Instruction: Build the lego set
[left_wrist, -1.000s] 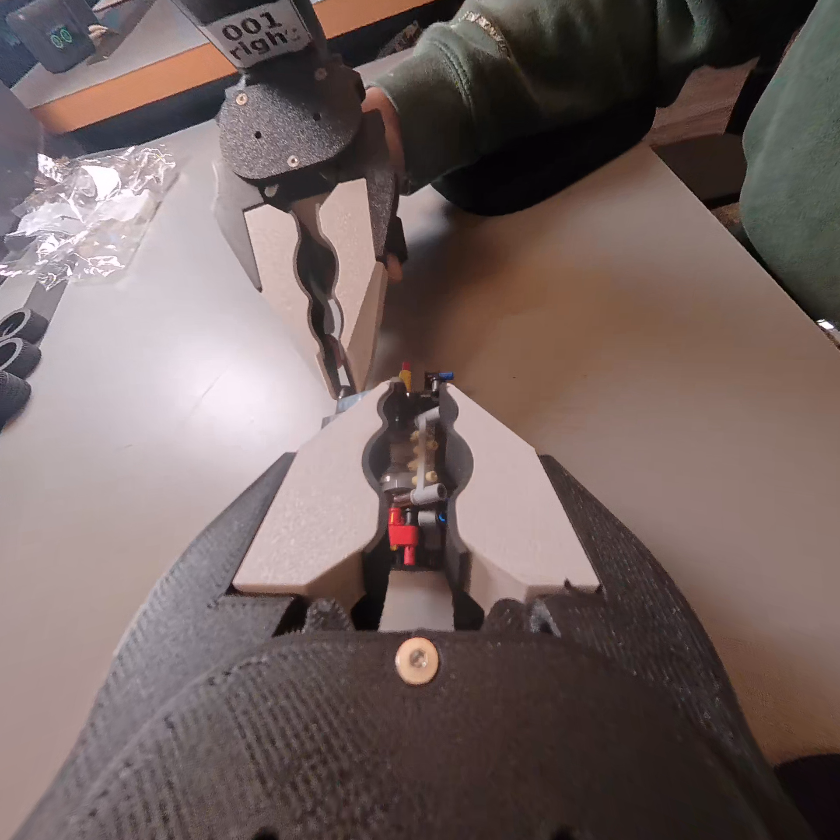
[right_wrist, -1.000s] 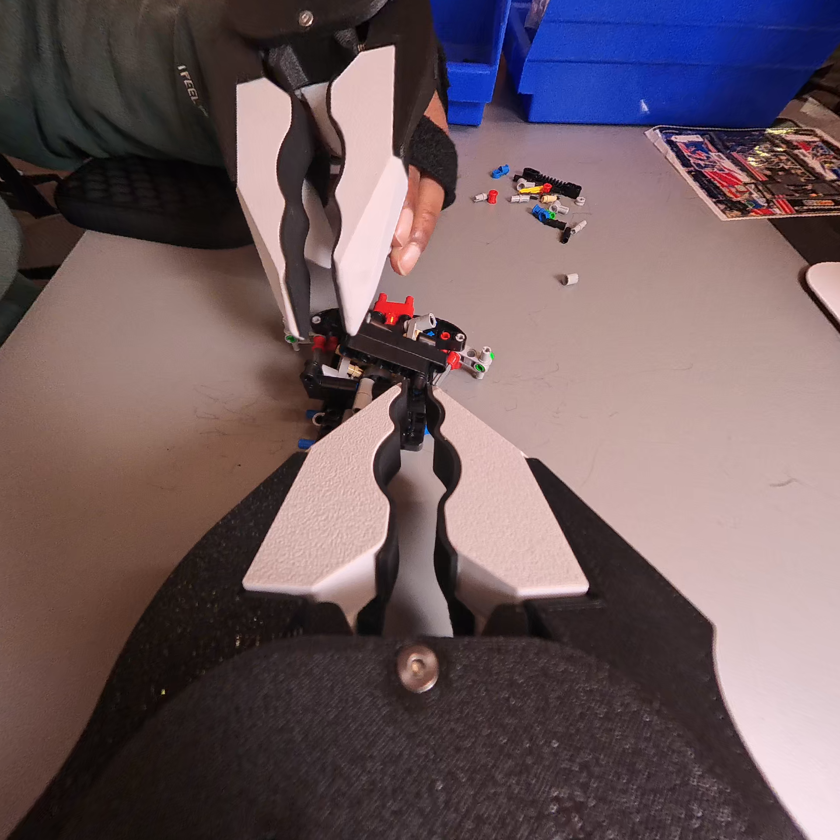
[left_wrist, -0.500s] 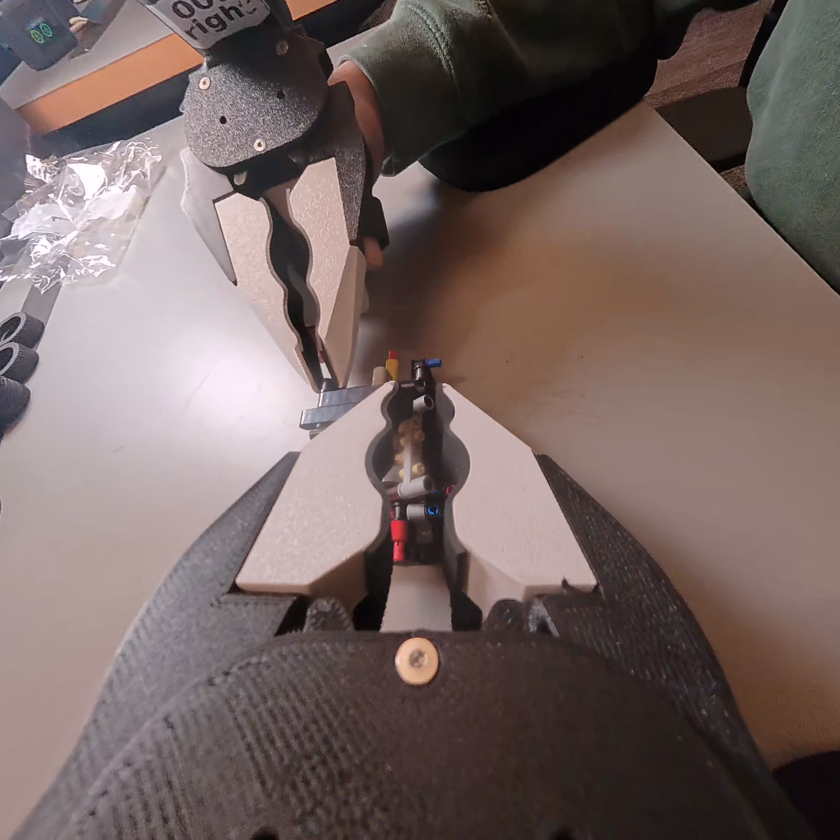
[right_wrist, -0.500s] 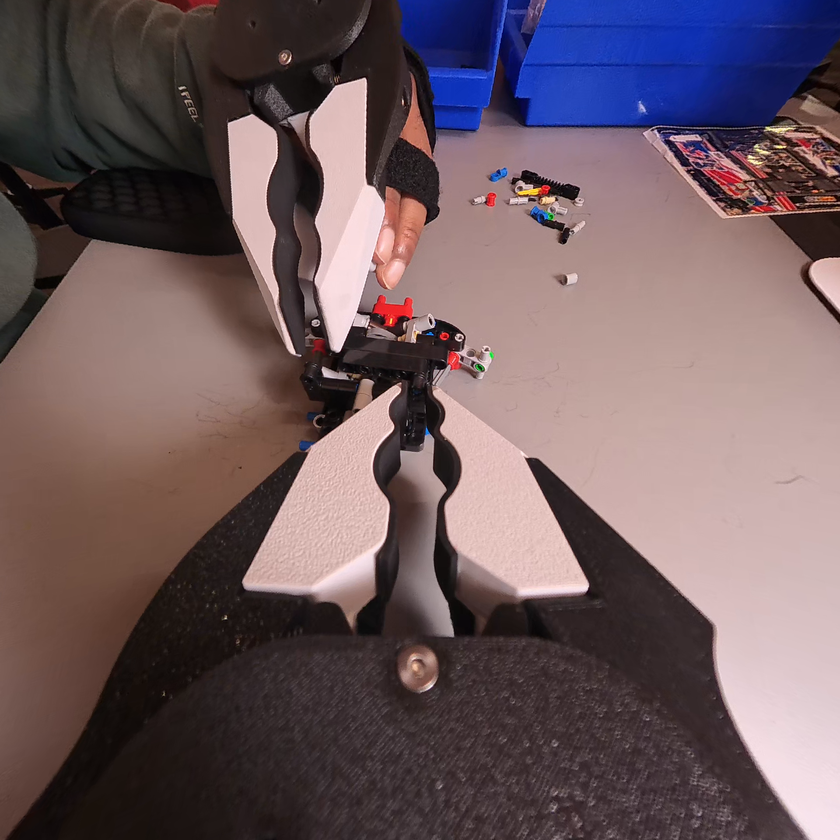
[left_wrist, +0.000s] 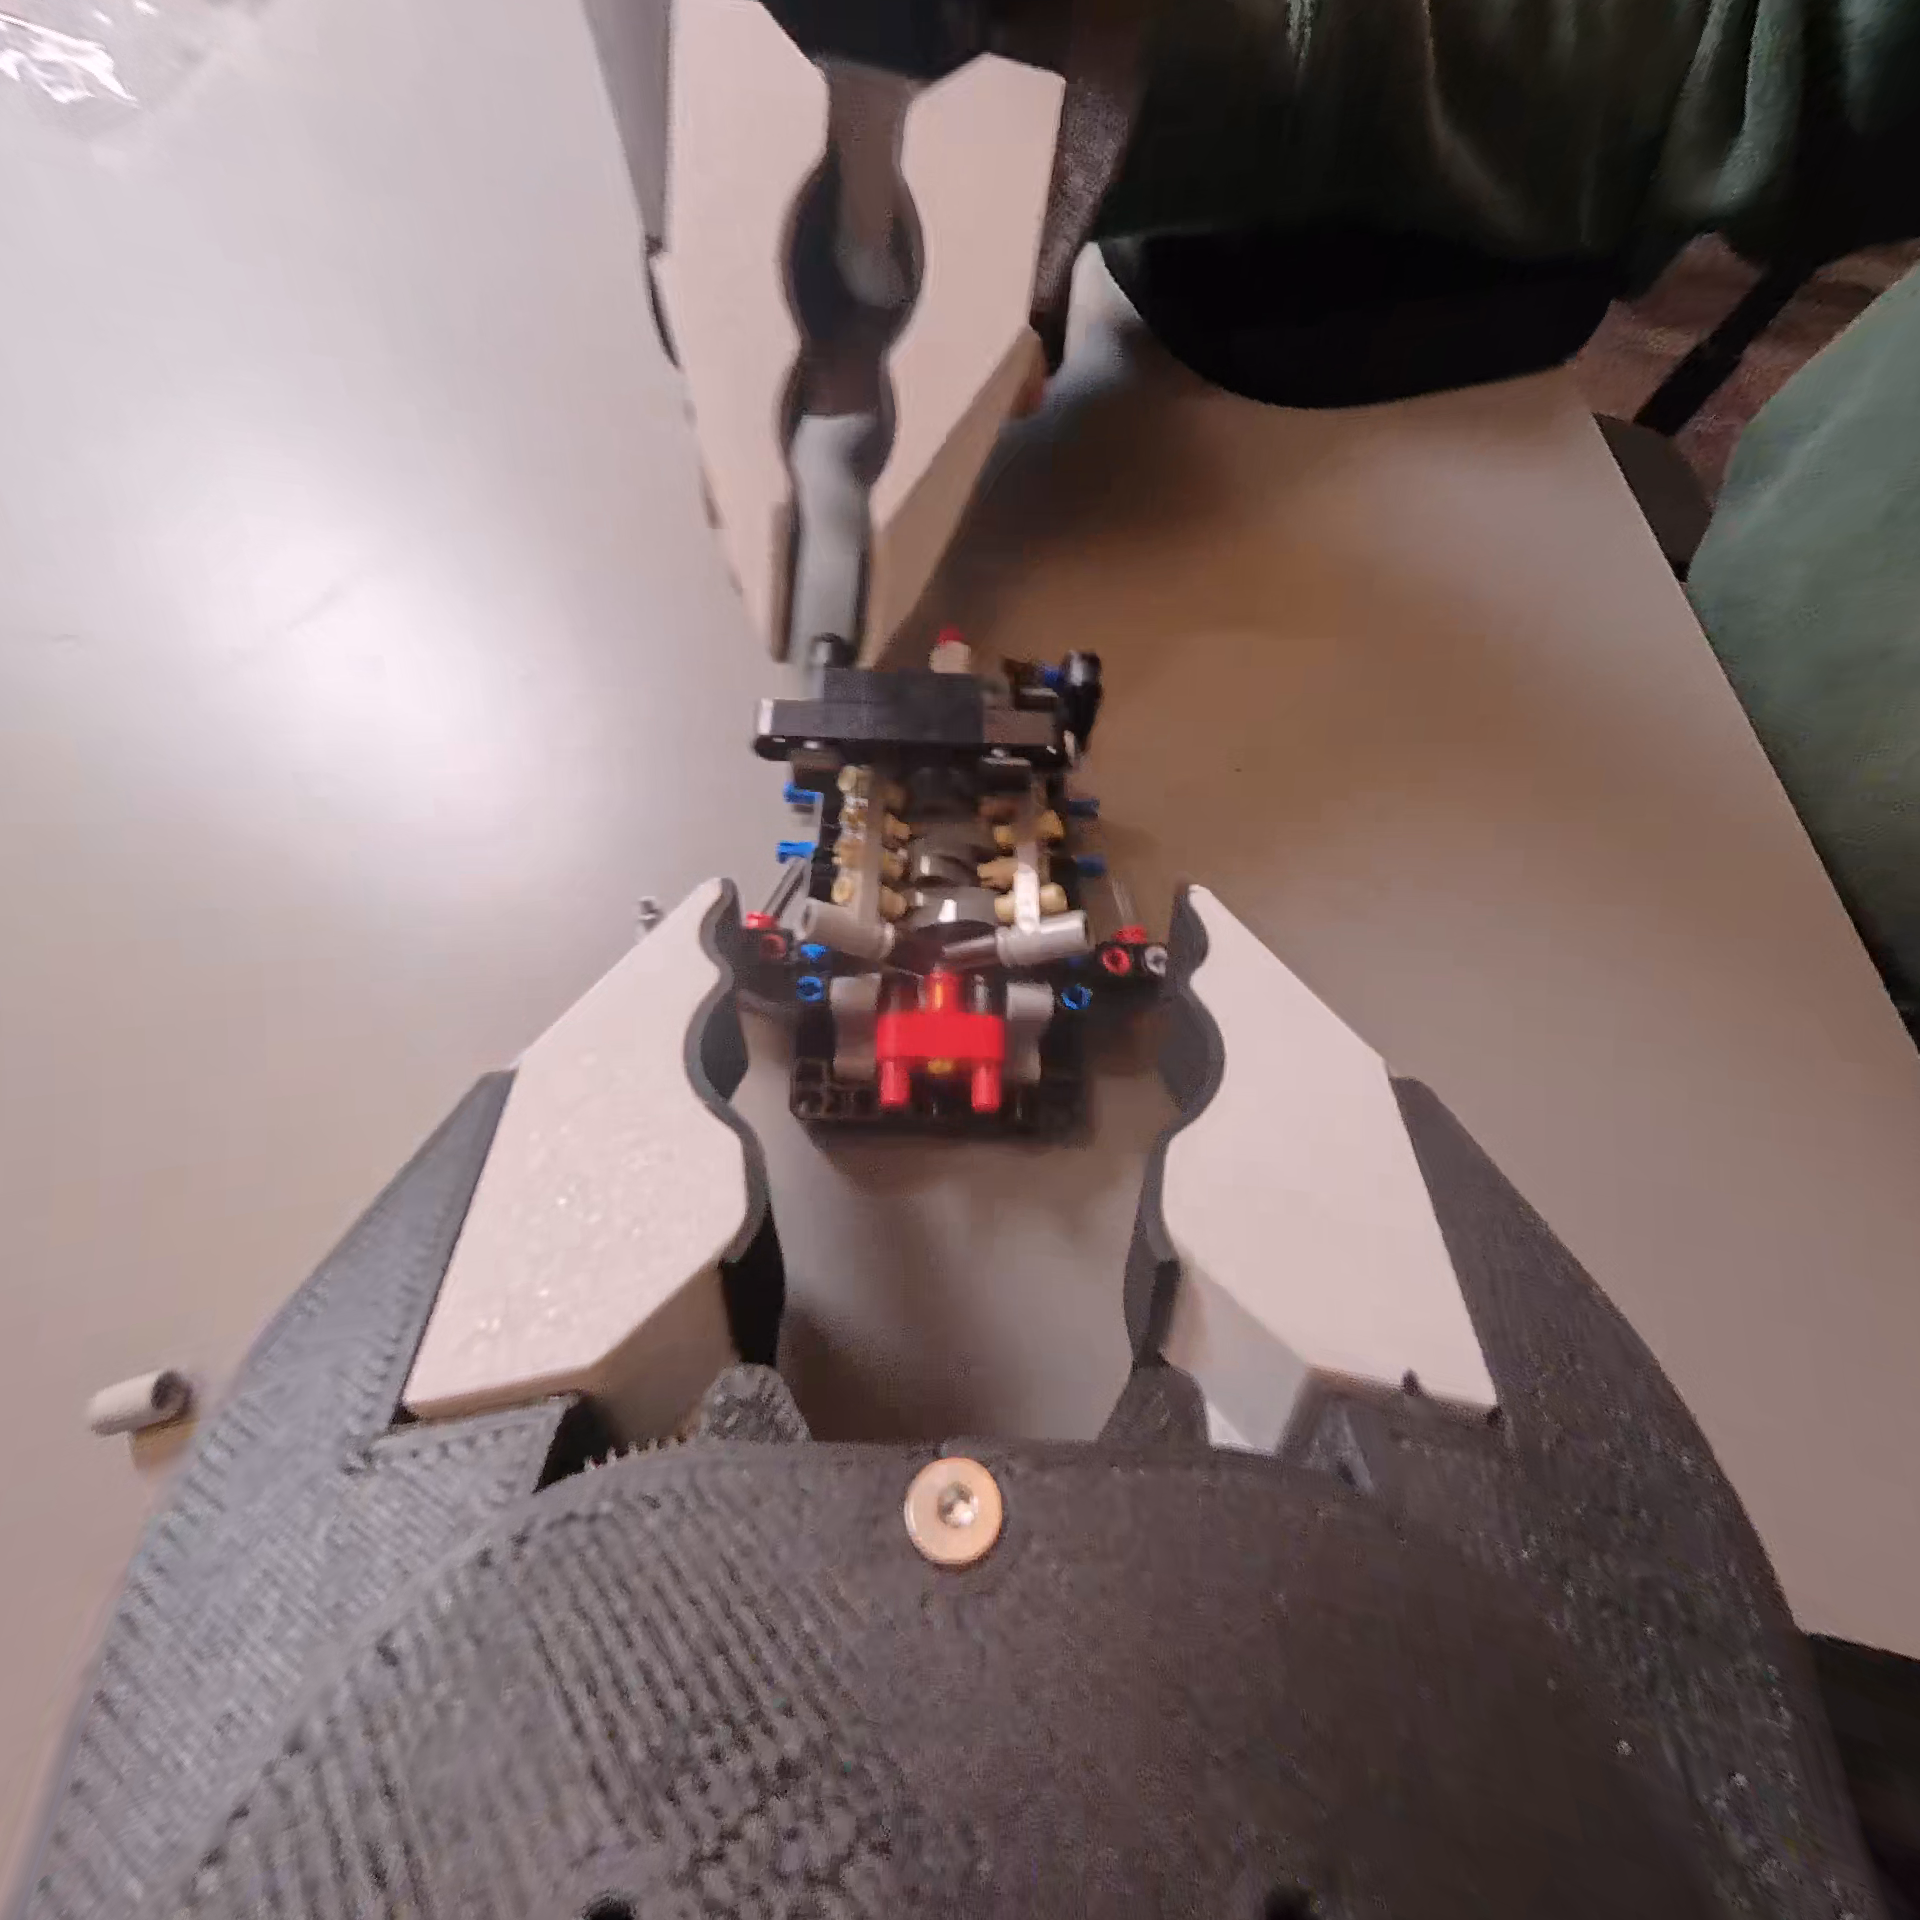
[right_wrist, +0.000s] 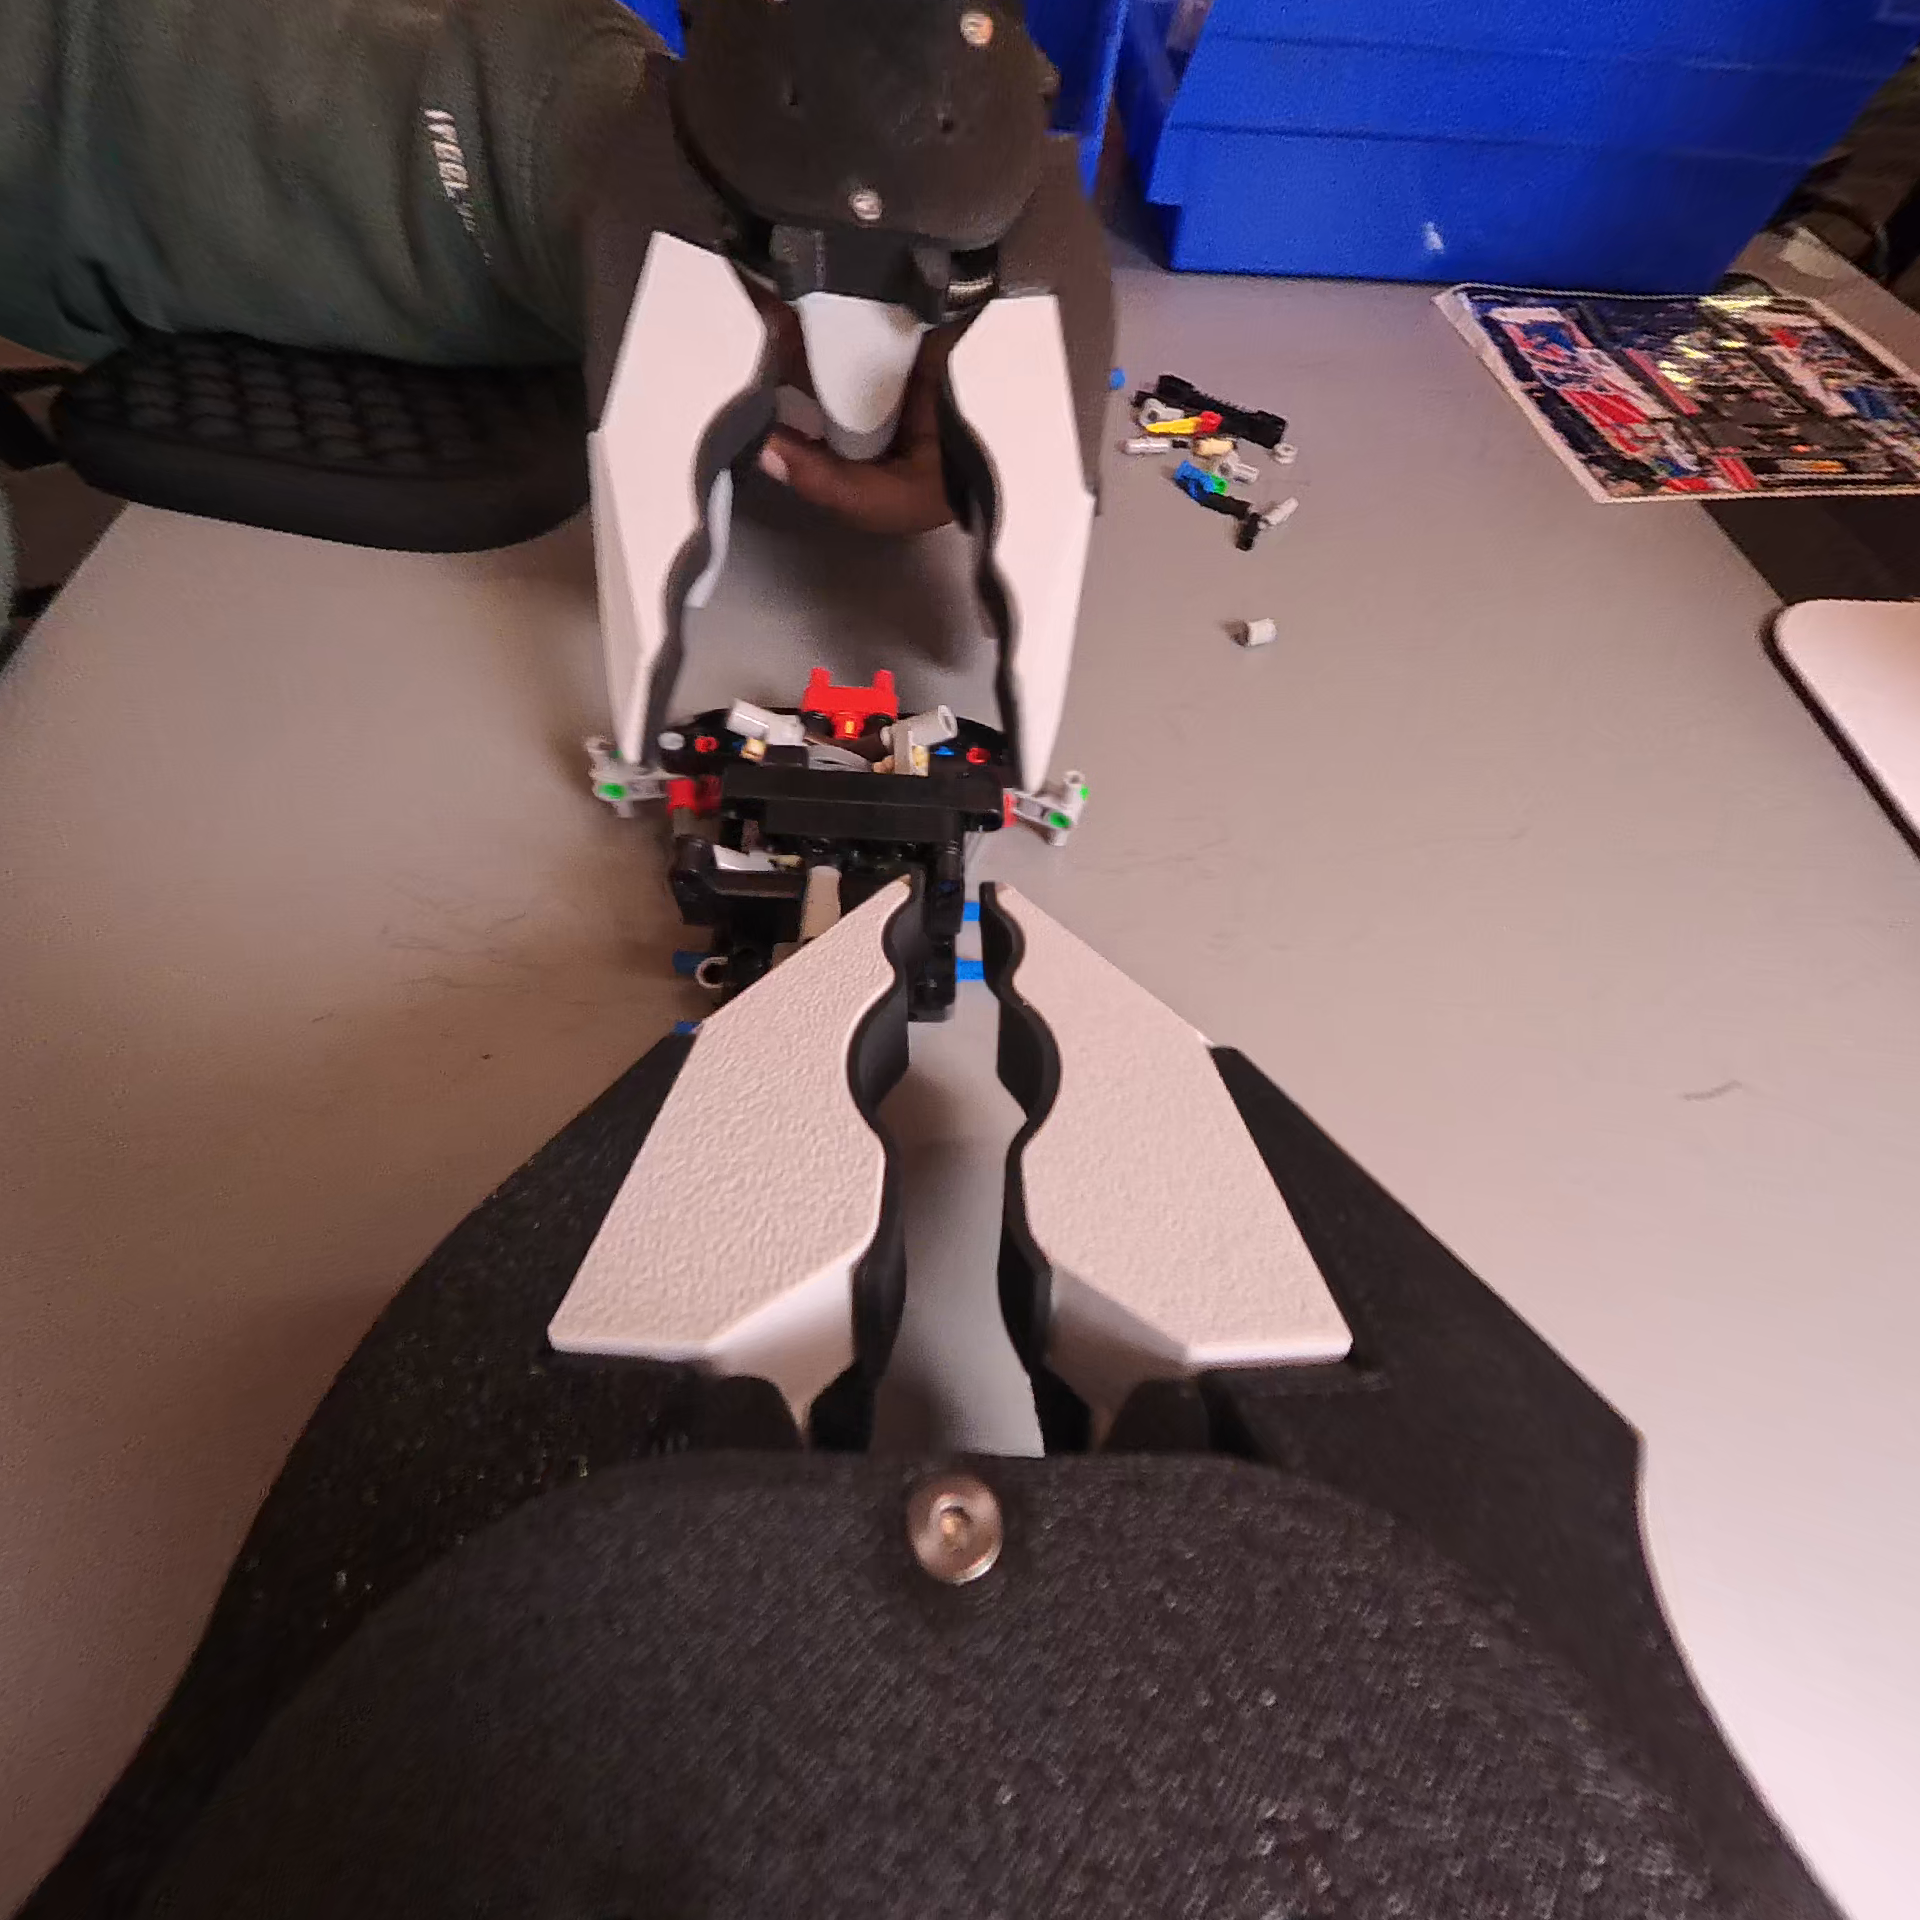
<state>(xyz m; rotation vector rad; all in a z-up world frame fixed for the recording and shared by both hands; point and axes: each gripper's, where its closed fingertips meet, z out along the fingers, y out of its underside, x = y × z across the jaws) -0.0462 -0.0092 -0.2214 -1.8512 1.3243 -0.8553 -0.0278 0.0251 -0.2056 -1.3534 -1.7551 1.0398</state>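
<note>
One lego chassis sits on the grey table, between the spread-apart fingers of the left gripper, nothing grasped. Right gripper is nearly clenched around a black piece at the chassis's end. Right of the chassis: one scatter of loose parts, one booklet, two blue bins, contents hidden.

Black textured tool bodies, pale wavy-edged fingers, green sleeve.

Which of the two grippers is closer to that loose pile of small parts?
Left. The left gripper, open, straddles the model's far end, nearer the pile. The right gripper sits at the model's near end, farther away.
</note>
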